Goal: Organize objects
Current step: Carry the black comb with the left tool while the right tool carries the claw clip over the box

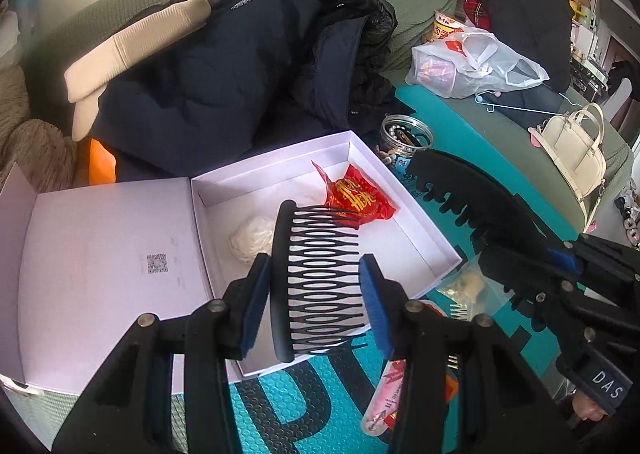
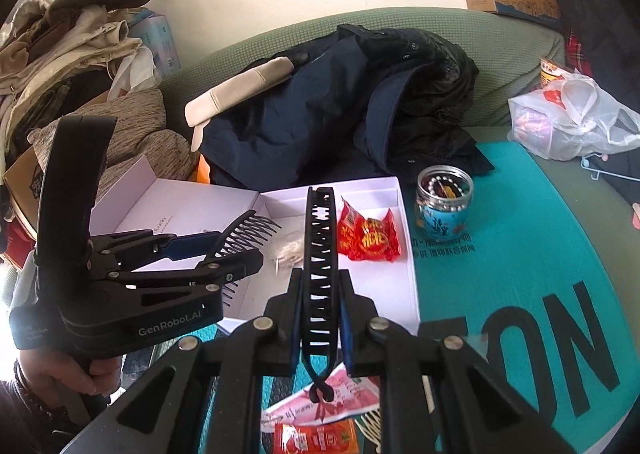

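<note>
The long black plastic hair clip with teeth (image 2: 320,274) hides part of the open white cardboard box (image 1: 404,190), and the clip's lower end crosses over a pink paper packet (image 2: 344,394) that is half covered by the right gripper (image 2: 320,318). A small clear bag (image 1: 468,286) on the teal foam mat (image 2: 520,254) is blurred, so I cannot tell its contents. The hand (image 2: 60,374) under the left gripper (image 1: 316,294) is cut off at the picture edge.

The right gripper's 2 blue pads are closed narrowly on the sides of the clip, which points up and away, over the near edge of the box. The left gripper's pads stand moderately apart and press the 2 sides of a wide black plastic comb (image 1: 320,278), holding it above the near right corner of the box.

Inside the box lie a red foil candy wrapper (image 1: 356,198) toward the far right wall and a whitish bundle (image 1: 252,238) near the middle. A glass jar of beads (image 2: 444,206) stands on the mat, just beside the box's far right corner.
</note>
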